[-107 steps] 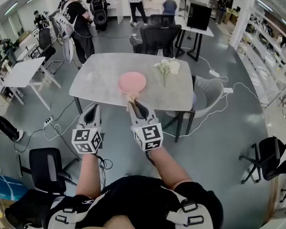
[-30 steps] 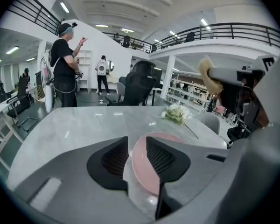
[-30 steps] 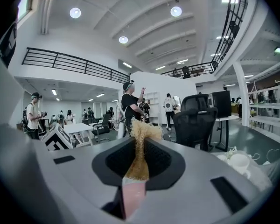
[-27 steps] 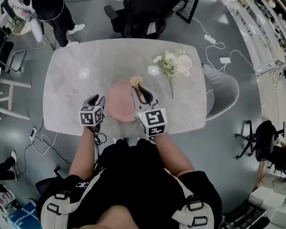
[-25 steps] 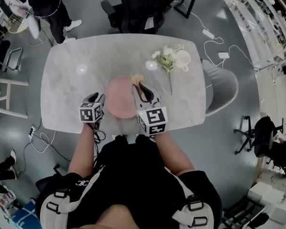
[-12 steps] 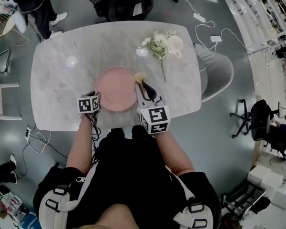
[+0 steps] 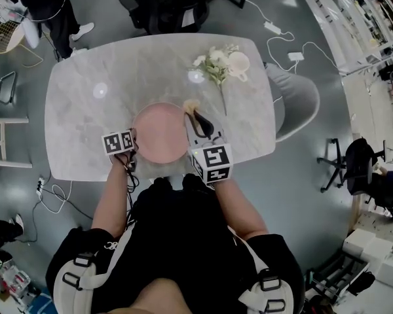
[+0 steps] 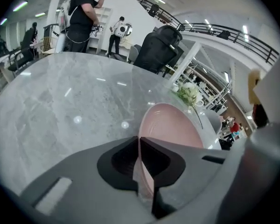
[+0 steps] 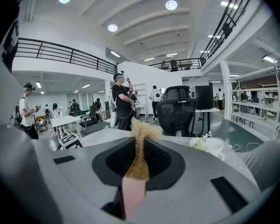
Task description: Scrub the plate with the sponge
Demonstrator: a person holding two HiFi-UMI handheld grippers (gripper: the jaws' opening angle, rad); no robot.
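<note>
"How far along is the scrubbing?"

"Barely begun, I'd say. The plate (image 7: 158, 133) lies at the table's (image 7: 85, 123) near edge, about midway along it. The left gripper (image 8: 137, 141) has just been closing its jaws, and the plate's left rim is now pinched between them."

"And the sponge (image 7: 191, 106)?"

"It's clamped in the right gripper (image 9: 139, 148), frayed tip poking past the jaws, over the plate's right rim. Whether it touches the plate I cannot tell."

"So what's left?"

"The scrub itself, by my reading. The plate is steadied and the sponge ready, but nothing on the plate shows wiping yet."
</note>
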